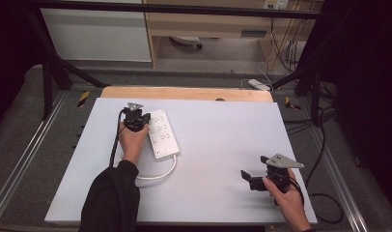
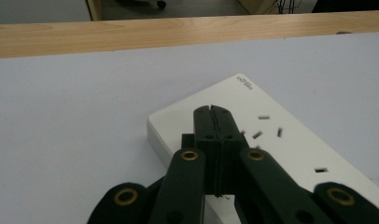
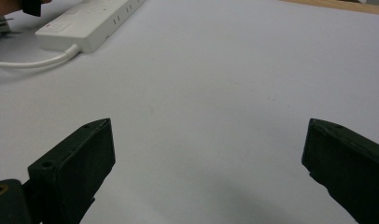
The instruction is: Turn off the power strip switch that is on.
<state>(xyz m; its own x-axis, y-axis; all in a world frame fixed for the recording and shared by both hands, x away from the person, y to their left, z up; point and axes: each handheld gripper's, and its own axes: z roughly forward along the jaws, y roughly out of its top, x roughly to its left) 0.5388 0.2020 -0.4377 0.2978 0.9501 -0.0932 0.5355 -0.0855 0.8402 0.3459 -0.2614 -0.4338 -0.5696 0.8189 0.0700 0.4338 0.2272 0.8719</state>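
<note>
Resting near the front edge: right gripper (image 1: 252, 178), held in the person's right hand (image 1: 287, 194) low over the white table (image 1: 218, 140), toward its right corner.
Right gripper state: jaws spread wide apart with bare table surface between them, as the right gripper view shows; nothing is between the pads.
Sleeve: a black sleeve (image 1: 109, 198) covers the left forearm, which comes in from the bottom left of the high view.
Cord: a white cord (image 1: 158, 175) loops out from the near end of the power strip and curves back toward the left forearm; it lies flat on the table.
Power strip: a white power strip (image 1: 162, 133) lies flat on the left half of the table, its long side running away from the person and slightly to the left; several rows of slots show on its top face.
Left hand: left hand (image 1: 133, 140) sits just left of the strip, touching or nearly touching its long edge.
Left gripper: left gripper (image 1: 137, 121) is over the far left part of the strip; in the left gripper view its tips (image 2: 211, 112) lie above the strip's (image 2: 290, 140) top face, near the far corner.
Left gripper state: jaws pressed together, pad against pad, with nothing held between them.
Spacing: the two grippers are well apart, the right one far from the strip.
Far edge: a strip of bare wood (image 1: 184, 93) runs along the back of the table.
</note>
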